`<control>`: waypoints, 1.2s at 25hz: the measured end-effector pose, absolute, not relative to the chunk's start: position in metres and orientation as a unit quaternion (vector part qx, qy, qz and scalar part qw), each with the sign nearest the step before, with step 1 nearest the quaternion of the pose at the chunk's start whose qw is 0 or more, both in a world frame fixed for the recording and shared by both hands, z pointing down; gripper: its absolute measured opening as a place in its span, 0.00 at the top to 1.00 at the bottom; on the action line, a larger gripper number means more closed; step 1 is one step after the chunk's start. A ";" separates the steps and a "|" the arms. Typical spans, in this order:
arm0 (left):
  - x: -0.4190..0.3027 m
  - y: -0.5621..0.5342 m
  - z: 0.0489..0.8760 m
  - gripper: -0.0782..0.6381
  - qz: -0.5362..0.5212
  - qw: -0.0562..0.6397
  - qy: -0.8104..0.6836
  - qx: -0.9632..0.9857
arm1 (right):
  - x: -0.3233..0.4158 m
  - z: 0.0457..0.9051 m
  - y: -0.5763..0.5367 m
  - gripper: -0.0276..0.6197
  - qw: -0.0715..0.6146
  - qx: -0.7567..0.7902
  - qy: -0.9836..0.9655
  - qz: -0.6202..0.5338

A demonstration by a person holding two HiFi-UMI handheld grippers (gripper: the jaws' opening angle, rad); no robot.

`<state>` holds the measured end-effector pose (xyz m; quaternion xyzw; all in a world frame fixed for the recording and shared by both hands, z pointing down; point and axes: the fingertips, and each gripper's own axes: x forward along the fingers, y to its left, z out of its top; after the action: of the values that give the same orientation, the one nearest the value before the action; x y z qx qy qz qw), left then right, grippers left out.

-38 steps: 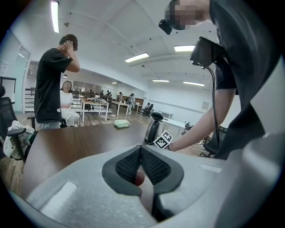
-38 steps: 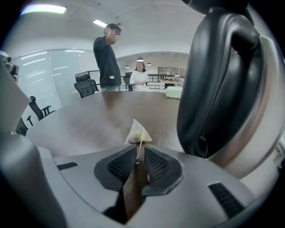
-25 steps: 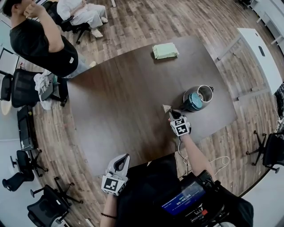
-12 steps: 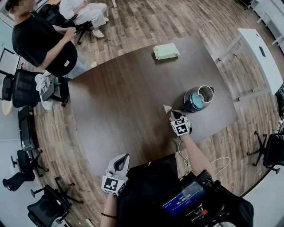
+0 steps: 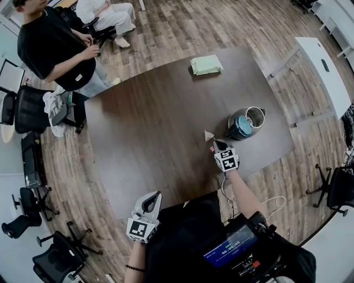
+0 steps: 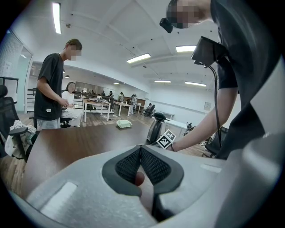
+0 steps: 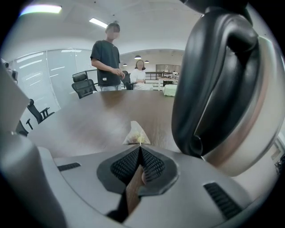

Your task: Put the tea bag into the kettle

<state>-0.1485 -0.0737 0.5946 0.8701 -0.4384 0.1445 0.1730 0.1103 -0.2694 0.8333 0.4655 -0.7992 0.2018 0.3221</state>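
Observation:
A pale pyramid tea bag (image 5: 208, 135) (image 7: 136, 133) sticks out from the tips of my right gripper (image 5: 214, 143) (image 7: 140, 149), which is shut on its near edge just above the dark table (image 5: 155, 127). The steel kettle (image 5: 243, 122) (image 7: 222, 89), with a black handle, stands on the table immediately right of the bag, its top turned up toward the head view. My left gripper (image 5: 149, 202) (image 6: 140, 149) hangs near my body off the table's front edge, its jaws pressed together with nothing between them.
A folded green cloth (image 5: 206, 64) lies at the table's far edge. A person in black (image 5: 55, 50) stands at the far left corner, and another (image 5: 102, 14) sits behind. Office chairs (image 5: 33, 110) line the left side; a white table (image 5: 326, 72) is at the right.
The standing person has lowered an arm from the head to the waist. My right gripper and the tea bag have barely shifted beside the kettle. The left gripper has not moved.

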 end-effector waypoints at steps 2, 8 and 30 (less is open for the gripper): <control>-0.148 -0.072 0.598 0.89 0.139 0.168 -0.434 0.874 | 0.111 0.828 -0.268 0.95 0.311 0.468 -0.801 0.206; -0.145 -0.069 0.599 0.89 0.135 0.171 -0.429 0.877 | 0.108 0.802 -0.262 0.95 0.272 0.473 -0.813 0.204; -0.140 -0.062 0.590 0.89 0.119 0.144 -0.391 0.901 | 0.103 0.687 -0.226 0.95 0.185 0.496 -0.837 0.139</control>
<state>-0.1402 -0.0617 0.5898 0.9014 -0.3907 0.1188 0.1443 0.1034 -0.2262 0.6870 0.4964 -0.8366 0.1389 0.1853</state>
